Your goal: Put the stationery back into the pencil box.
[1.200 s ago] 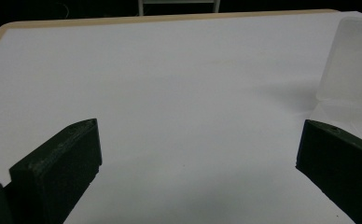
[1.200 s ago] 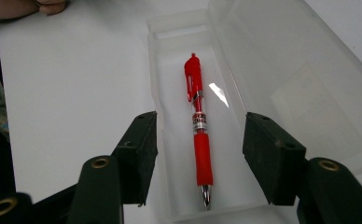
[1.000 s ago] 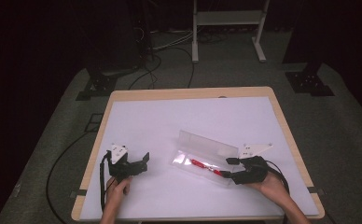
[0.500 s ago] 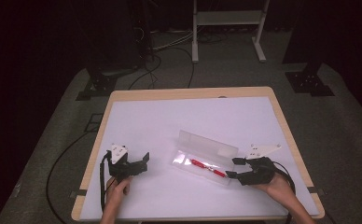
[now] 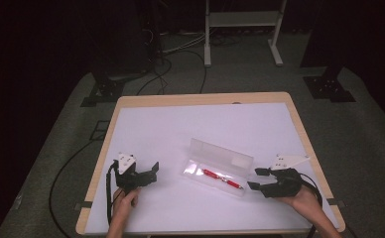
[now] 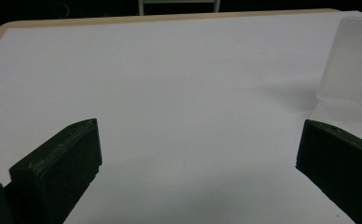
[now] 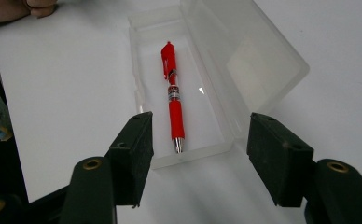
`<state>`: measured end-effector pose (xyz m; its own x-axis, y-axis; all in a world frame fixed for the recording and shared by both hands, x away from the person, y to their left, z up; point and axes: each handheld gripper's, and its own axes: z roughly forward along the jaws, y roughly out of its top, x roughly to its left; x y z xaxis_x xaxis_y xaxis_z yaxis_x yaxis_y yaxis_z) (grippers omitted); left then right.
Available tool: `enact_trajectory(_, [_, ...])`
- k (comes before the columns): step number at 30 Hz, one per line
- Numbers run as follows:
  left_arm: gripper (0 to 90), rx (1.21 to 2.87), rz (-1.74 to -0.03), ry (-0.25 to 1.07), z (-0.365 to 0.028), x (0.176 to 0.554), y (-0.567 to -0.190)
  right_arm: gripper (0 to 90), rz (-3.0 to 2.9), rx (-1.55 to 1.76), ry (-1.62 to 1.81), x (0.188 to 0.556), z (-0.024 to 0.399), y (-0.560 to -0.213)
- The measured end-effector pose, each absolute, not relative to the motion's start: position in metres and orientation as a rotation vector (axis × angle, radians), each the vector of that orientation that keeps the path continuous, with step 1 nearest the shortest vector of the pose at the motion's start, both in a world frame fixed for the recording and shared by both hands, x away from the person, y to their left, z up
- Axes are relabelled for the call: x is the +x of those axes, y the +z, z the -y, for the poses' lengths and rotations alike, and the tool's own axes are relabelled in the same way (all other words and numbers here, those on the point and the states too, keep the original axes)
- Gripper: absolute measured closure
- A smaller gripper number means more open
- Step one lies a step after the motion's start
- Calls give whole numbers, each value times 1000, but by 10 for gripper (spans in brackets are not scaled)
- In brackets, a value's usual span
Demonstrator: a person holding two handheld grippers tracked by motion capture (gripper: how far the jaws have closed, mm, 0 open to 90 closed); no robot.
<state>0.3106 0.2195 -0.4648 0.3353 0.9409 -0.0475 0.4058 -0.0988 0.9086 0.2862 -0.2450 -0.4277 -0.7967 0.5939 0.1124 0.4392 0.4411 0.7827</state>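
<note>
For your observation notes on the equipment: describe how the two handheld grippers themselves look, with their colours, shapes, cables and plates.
Both are black. The left gripper and right gripper each have two blocky black jaws, a pale three-cornered plate on top and a black cable trailing toward the person. The right gripper view shows brass-coloured fittings behind the jaws. Forearms show bare, with no sleeves in view.

Lab/studio setup: dark room, white table (image 5: 180, 129) on grey carpet (image 5: 61, 144), floor cables (image 5: 165, 67), equipment stand (image 5: 242, 29).
</note>
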Motion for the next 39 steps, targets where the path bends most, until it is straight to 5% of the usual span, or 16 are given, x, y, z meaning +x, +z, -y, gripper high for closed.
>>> enact_trajectory(39, [0,1683,-1219,733,-219,310,-465,363,-2423,1087,1276,261,301,-450])
